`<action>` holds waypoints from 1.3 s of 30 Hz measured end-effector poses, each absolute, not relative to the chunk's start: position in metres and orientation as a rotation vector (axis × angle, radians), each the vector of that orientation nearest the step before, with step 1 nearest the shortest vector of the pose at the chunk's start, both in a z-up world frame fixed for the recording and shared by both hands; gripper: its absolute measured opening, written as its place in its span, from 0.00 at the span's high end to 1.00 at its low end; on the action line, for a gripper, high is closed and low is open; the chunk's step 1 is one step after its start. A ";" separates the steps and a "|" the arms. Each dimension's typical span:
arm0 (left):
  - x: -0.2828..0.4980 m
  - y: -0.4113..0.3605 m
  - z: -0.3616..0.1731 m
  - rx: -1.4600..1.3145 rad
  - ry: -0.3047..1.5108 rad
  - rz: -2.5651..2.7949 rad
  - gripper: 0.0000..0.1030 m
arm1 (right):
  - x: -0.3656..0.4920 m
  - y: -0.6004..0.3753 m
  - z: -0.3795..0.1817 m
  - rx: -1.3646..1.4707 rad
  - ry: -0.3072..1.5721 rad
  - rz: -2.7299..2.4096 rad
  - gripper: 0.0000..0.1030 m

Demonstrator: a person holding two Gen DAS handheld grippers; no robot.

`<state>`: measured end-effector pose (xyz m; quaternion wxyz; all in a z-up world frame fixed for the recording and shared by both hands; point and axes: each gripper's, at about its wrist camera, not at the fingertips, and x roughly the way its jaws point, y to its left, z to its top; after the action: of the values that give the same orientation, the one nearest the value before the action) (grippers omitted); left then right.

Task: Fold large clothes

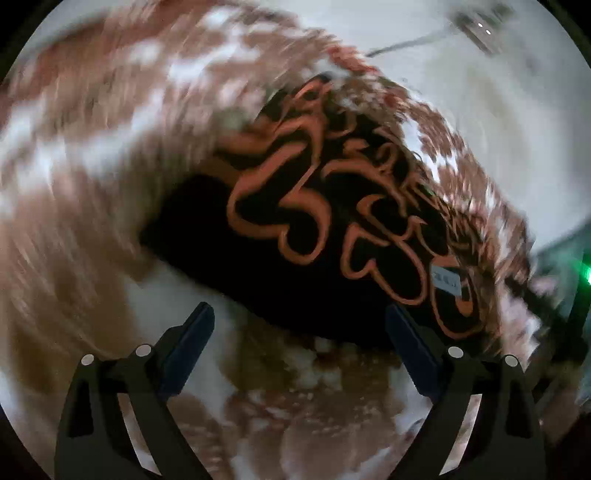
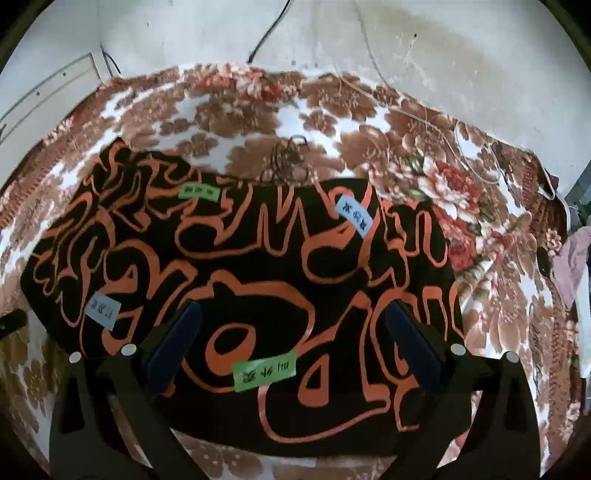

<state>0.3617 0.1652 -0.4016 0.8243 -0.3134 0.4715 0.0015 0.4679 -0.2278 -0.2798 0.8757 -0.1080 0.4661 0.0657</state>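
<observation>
A black garment with orange swirl print (image 2: 258, 280) lies folded into a rough rectangle on a floral blanket (image 2: 258, 107). Green (image 2: 265, 370) and blue (image 2: 354, 215) paper labels are stuck on it. My right gripper (image 2: 295, 332) is open and empty, just above the garment's near half. In the left wrist view, which is motion-blurred, the same garment (image 1: 314, 240) lies ahead of my left gripper (image 1: 299, 332), which is open and empty, over the blanket (image 1: 92, 184) beside the garment's edge.
A stained white wall (image 2: 443, 44) with a black cable (image 2: 266, 33) rises behind the bed. A thin white cord (image 2: 472, 155) lies on the blanket at the right. Pinkish cloth (image 2: 570, 266) sits at the bed's right edge.
</observation>
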 end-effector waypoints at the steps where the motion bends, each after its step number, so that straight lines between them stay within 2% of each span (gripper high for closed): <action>1: 0.362 0.169 -0.411 -0.730 0.982 -0.001 0.11 | 0.468 -0.227 -0.280 -0.228 0.979 0.128 0.05; 6: 0.372 0.187 -0.449 -0.943 0.888 -0.003 0.10 | 0.467 -0.225 -0.285 -0.228 1.001 0.107 0.05; 9: 0.386 0.194 -0.456 -0.962 0.843 -0.012 0.06 | 0.463 -0.224 -0.291 -0.245 1.008 0.097 0.05; 15: 0.416 0.196 -0.438 -0.951 0.814 -0.018 0.06 | 0.460 -0.229 -0.303 -0.216 1.044 0.052 0.05; 20: 0.398 0.180 -0.394 -0.849 0.730 -0.103 0.09 | 0.462 -0.226 -0.310 -0.220 1.055 0.028 0.05; 22: 0.394 0.170 -0.388 -0.797 0.720 -0.117 0.08 | 0.463 -0.223 -0.312 -0.222 1.061 0.021 0.05; 28: 0.407 0.190 -0.451 -0.848 0.808 -0.012 0.09 | 0.466 -0.217 -0.314 -0.226 1.071 0.007 0.05; 33: 0.419 0.184 -0.414 -0.831 0.657 -0.142 0.09 | 0.468 -0.212 -0.313 -0.237 1.069 -0.004 0.05; 36: 0.425 0.184 -0.443 -0.854 0.713 -0.104 0.09 | 0.473 -0.209 -0.314 -0.245 1.068 -0.020 0.05; 37: 0.427 0.184 -0.460 -0.867 0.759 -0.081 0.18 | 0.474 -0.210 -0.313 -0.240 1.071 -0.026 0.05; 39: 0.426 0.176 -0.466 -0.772 0.772 -0.063 0.19 | 0.475 -0.211 -0.310 -0.236 1.068 -0.044 0.05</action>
<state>0.4263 0.1762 -0.4665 0.8543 -0.3671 0.3669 -0.0298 0.4755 -0.2111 -0.3097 0.8539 -0.1121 0.5078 -0.0210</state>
